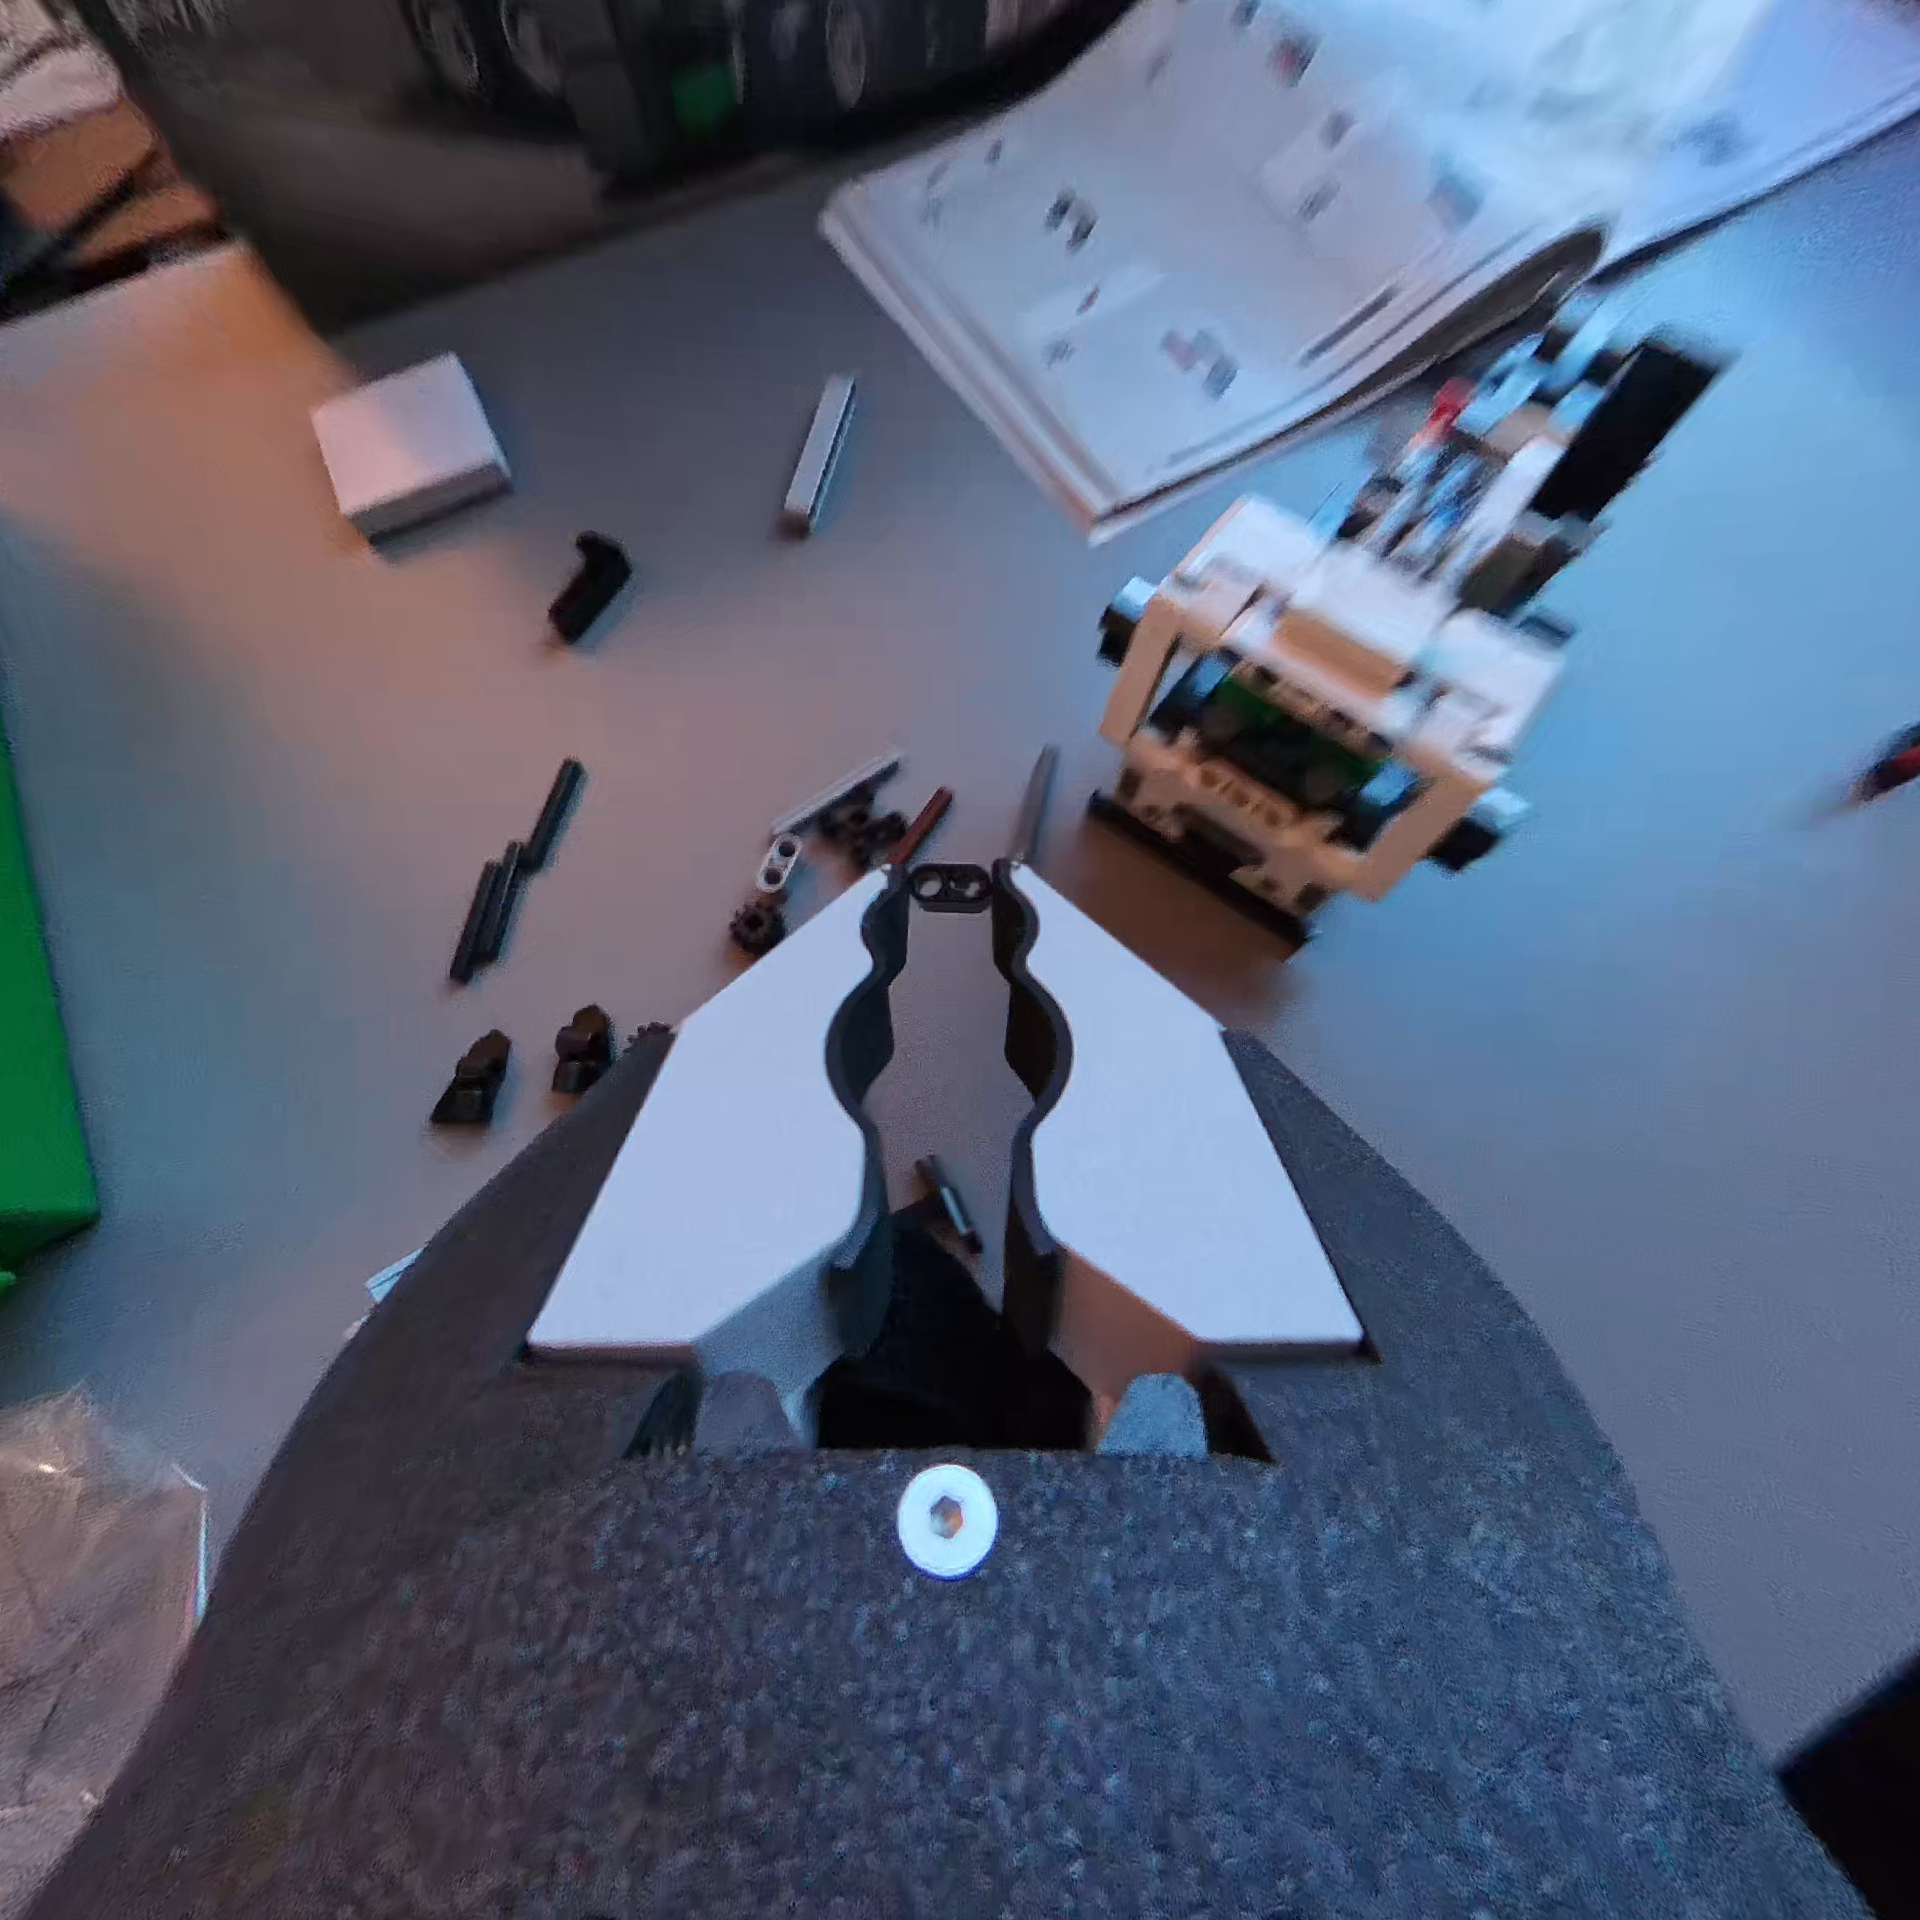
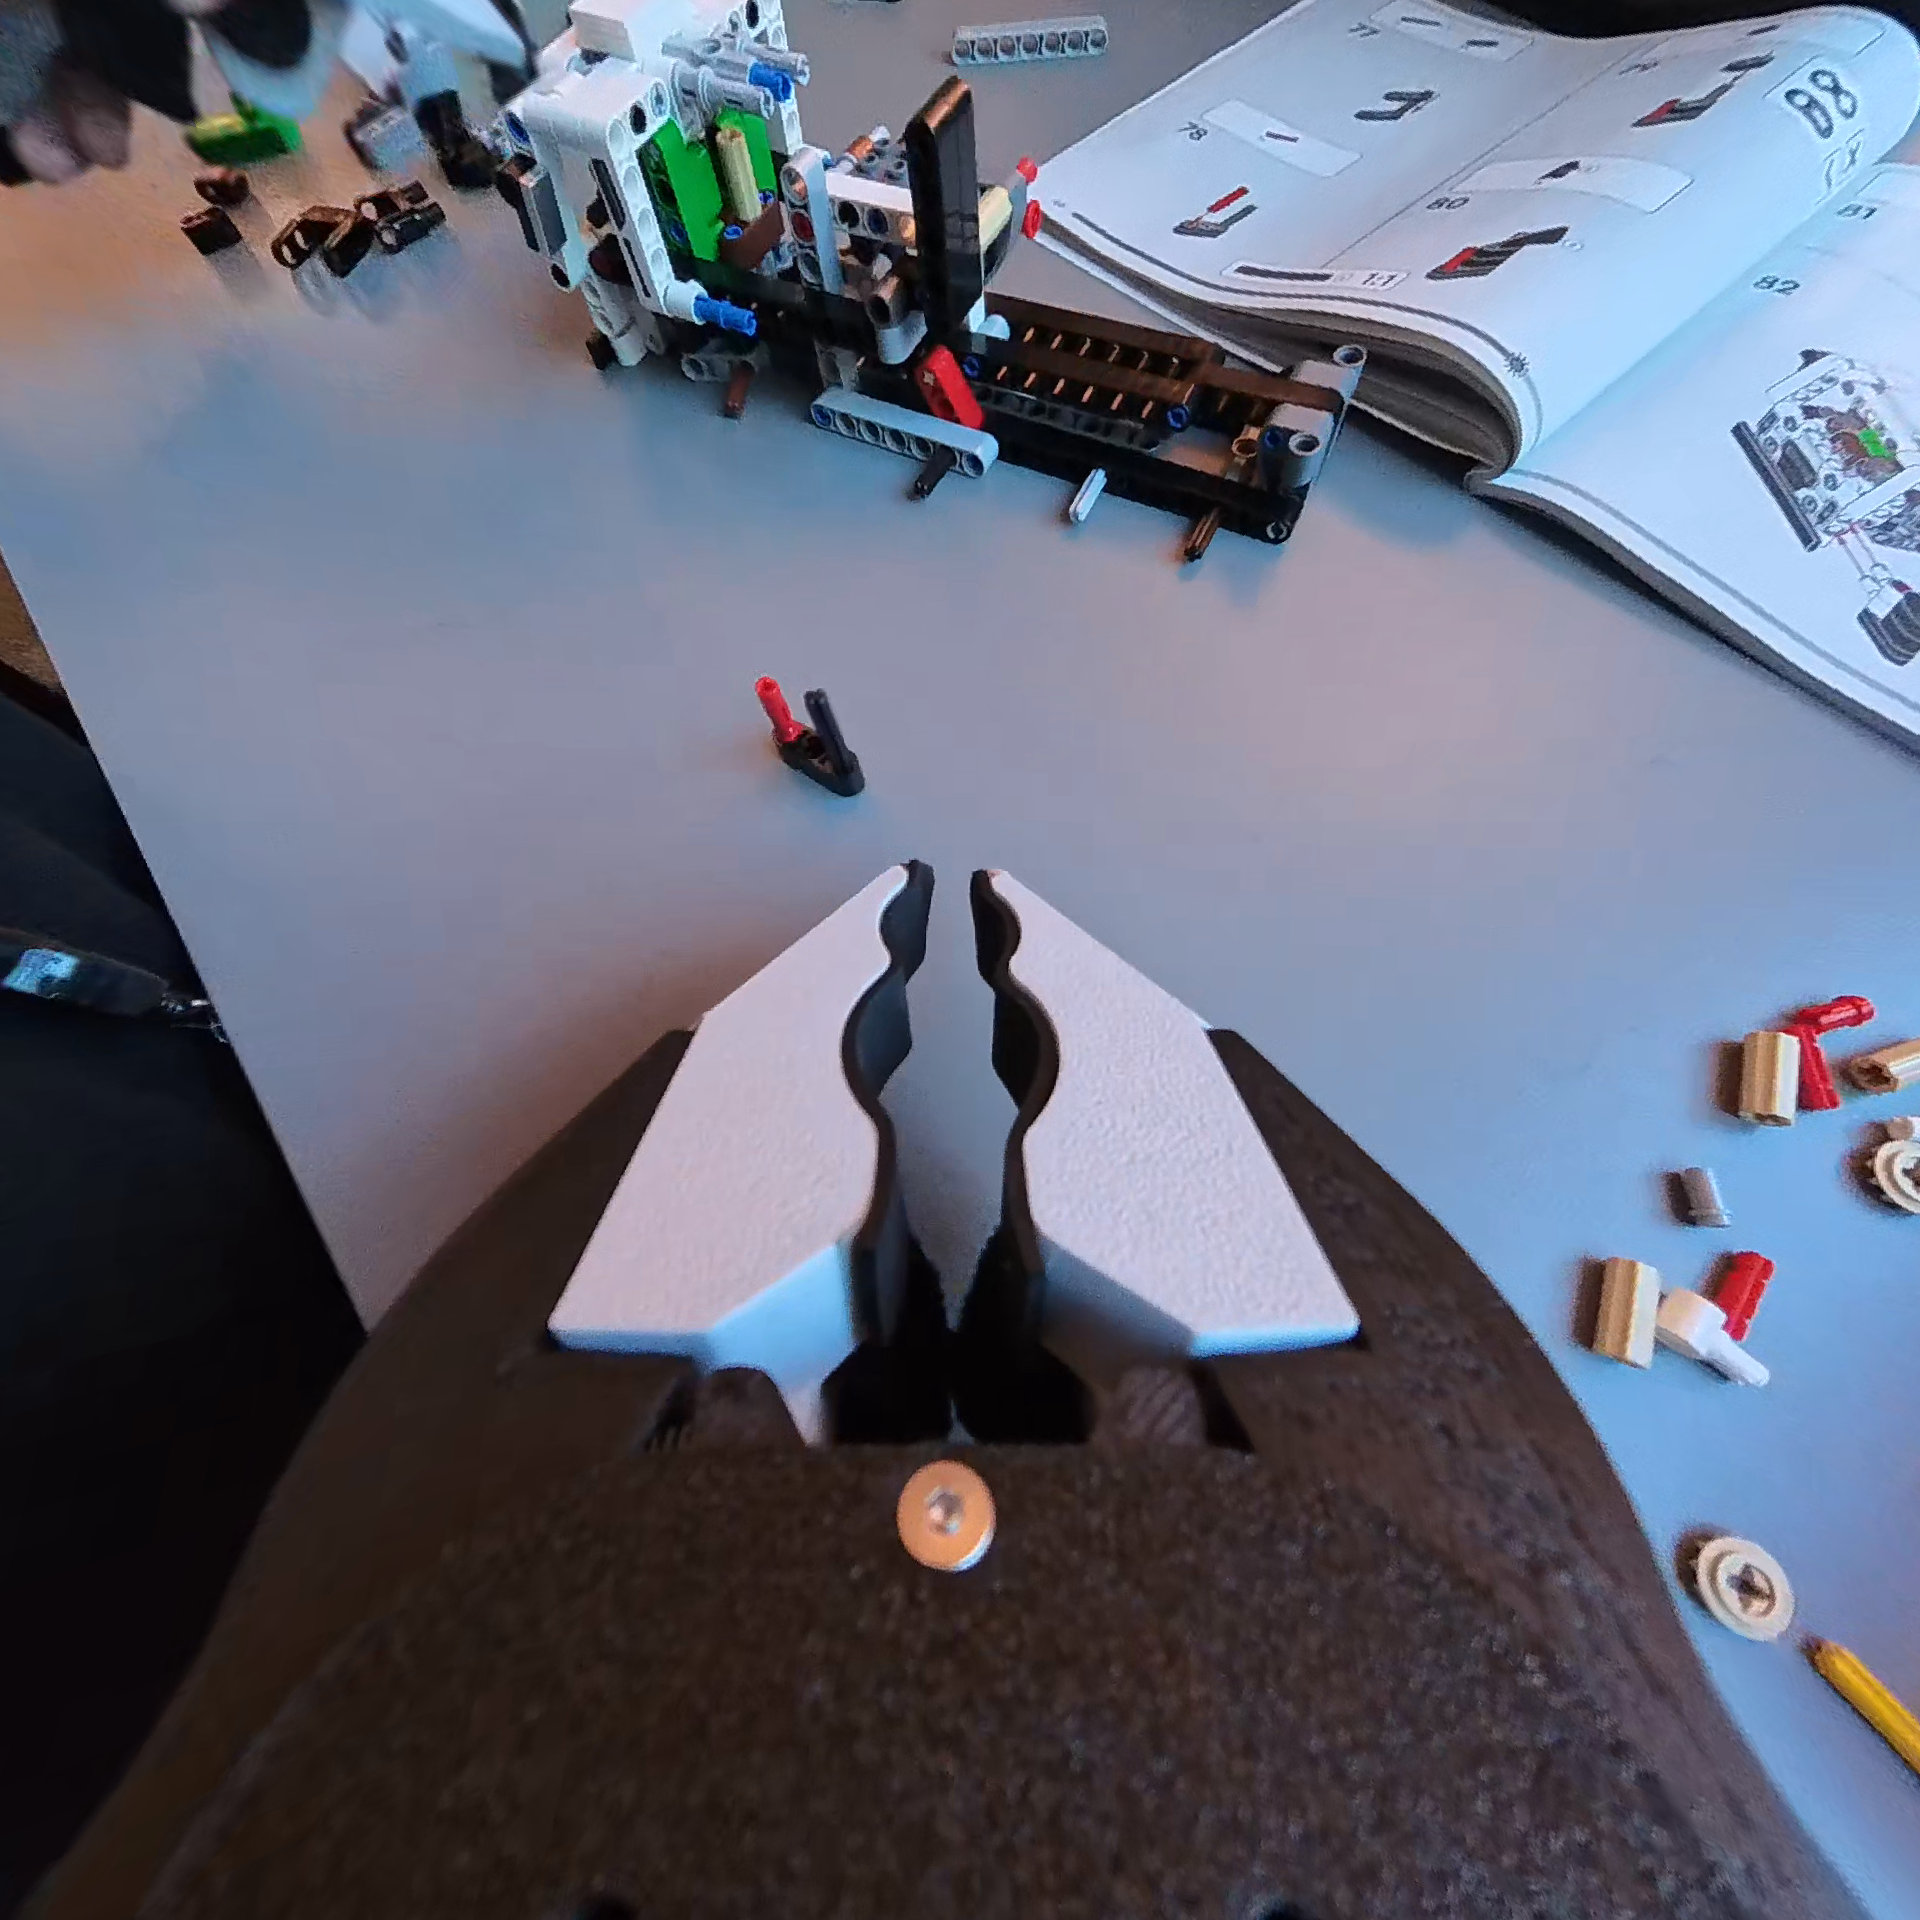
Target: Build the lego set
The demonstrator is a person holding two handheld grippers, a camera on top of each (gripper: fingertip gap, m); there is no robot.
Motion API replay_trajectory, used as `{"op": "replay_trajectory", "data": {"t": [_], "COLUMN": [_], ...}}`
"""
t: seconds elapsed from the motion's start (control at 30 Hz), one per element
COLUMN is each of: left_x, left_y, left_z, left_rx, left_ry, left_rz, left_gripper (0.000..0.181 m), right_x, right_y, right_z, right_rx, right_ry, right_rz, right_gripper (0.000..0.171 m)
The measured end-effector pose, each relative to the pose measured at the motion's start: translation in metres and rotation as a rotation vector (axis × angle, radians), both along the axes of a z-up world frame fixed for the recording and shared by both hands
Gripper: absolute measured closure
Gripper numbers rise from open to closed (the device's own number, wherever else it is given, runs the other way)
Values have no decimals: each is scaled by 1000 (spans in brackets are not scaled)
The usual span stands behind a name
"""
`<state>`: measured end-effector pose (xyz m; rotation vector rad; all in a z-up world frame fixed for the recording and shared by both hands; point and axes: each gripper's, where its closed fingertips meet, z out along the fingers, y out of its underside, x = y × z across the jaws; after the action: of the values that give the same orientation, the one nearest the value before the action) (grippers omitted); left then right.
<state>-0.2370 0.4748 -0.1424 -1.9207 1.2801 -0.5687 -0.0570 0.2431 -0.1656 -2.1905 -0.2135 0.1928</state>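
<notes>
Held piece: a small black two-hole connector (image 1: 949, 886) sits clamped between the tips of the left gripper (image 1: 948, 883), lifted above the desk (image 1: 1558, 1143).
Left gripper: closed on that connector, fingertips pressing its two ends.
Model: the part-built white, black and green lego model (image 1: 1320, 727) stands ahead and to the right of the left gripper; in the right wrist view the same model (image 2: 904, 281) lies far ahead, slightly left, well apart from the right gripper.
Right gripper: the right gripper (image 2: 951, 878) hovers over bare desk (image 2: 468, 623), its jaws nearly together with a narrow gap and nothing between them.
Small assembly: a black piece with a red pin and a black pin (image 2: 814, 740) rests on the desk just ahead of the right gripper, apart from it.
Loose parts, left: black pins, axles and connectors (image 1: 520, 883) are scattered to the left of the left gripper; a grey beam (image 1: 819, 457) lies farther ahead.
Loose parts, right: tan, red and white pieces (image 2: 1787, 1081) lie to the right of the right gripper.
Booklet: an open instruction booklet (image 2: 1507, 208) lies ahead and right, touching the model's far end.
Blur: the left wrist view is motion-smeared, so fine details of the model are unclear.
</notes>
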Motion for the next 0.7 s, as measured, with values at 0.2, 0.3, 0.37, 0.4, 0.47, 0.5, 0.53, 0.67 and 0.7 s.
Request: {"op": "replay_trajectory", "data": {"t": [0.2, 0.3, 0.37, 0.4, 0.47, 0.5, 0.53, 0.67, 0.7], "left_x": [28, 53, 68, 74, 85, 90, 94, 101, 102], "left_y": [-65, -115, -138, -147, -163, -170, -175, -181, -182], "left_z": [59, 49, 26, 15, -3, -10, -17, -33, -33], "left_rx": [-54, -66, -48, -33, -22, -26, -28, 0, 0], "left_ry": [-187, -150, -81, -46, 6, 30, 58, 125, 119], "left_rz": [-248, -414, -464, -482, -523, -536, -542, -554, -554], "left_gripper": [167, 166, 166, 166, 166, 166, 166, 166, 166], "right_x": [2, 0, -1, -1, -2, -3, -3, -5, -5], "right_y": [1, -1, -2, -3, -4, -5, -5, -7, -7], "right_z": [0, 2, 3, 3, 2, 2, 2, 2, 2], "right_rx": [0, 8, 15, 18, 21, 24, 26, 24, 24], "right_ry": [0, 2, 4, 7, 11, 12, 14, 21, 21], "right_rz": [26, 37, 38, 39, 39, 39, 41, 50, 53], "right_gripper": [164, 164, 164, 164, 164, 164, 164, 164, 164]}}
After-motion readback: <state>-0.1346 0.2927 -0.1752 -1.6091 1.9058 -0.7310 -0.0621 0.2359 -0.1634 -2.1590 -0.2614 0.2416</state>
